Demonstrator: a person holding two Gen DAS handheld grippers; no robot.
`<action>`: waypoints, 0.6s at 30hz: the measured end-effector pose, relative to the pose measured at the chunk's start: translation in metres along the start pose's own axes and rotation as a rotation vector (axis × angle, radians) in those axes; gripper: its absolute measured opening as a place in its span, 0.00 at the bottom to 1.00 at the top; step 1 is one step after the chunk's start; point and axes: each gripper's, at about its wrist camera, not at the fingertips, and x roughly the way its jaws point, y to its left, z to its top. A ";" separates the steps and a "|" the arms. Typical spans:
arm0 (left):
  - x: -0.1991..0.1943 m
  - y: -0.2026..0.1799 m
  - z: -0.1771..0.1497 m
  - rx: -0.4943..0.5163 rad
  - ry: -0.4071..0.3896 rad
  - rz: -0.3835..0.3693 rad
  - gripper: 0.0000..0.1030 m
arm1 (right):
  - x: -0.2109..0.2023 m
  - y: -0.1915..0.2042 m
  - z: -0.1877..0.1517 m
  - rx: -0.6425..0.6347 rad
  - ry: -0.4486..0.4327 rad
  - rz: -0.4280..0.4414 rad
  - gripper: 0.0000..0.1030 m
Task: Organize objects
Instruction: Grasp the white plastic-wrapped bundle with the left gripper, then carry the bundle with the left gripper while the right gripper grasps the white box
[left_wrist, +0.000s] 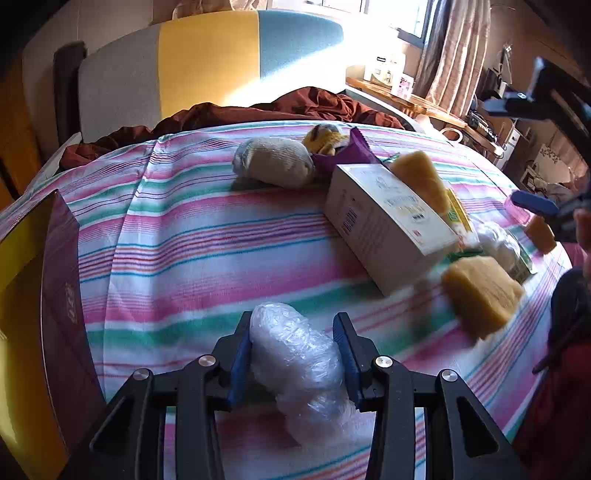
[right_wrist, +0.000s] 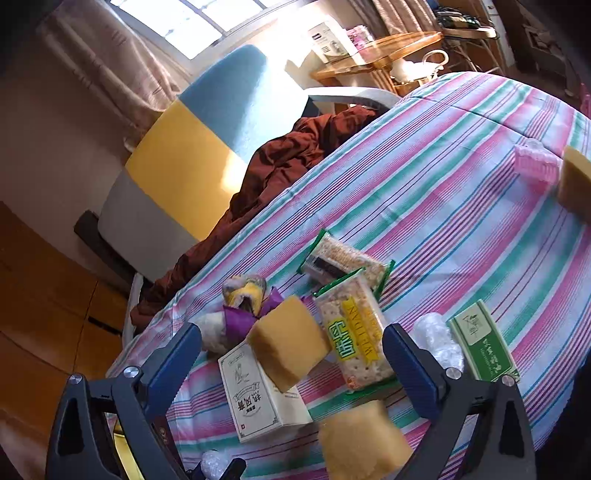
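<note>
Little is being shown as sorted: to the left of the left gripper a large maroon-and-yellow cardboard box is standing empty (as far as is visible). Ahead and to its right, a white rectangular carton and yellow foam sponges are lying loose. A clear bubble-wrap bundle is being pinched between its pads. The right gripper is being held spread, empty, over the clutter.

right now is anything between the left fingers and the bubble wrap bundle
Nothing visible. The bubble wrap bundle already sits between the left gripper's fingers, both blue pads against its sides, on the striped bedspread.
</note>
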 end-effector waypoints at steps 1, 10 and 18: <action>-0.002 -0.002 -0.006 0.006 0.003 -0.006 0.41 | 0.004 0.005 -0.002 -0.022 0.023 0.010 0.95; 0.001 -0.002 -0.013 0.040 -0.038 0.003 0.37 | 0.051 0.043 -0.035 -0.219 0.277 0.042 0.93; -0.003 -0.003 -0.020 0.060 -0.086 0.006 0.37 | 0.072 0.062 -0.050 -0.235 0.398 0.191 0.89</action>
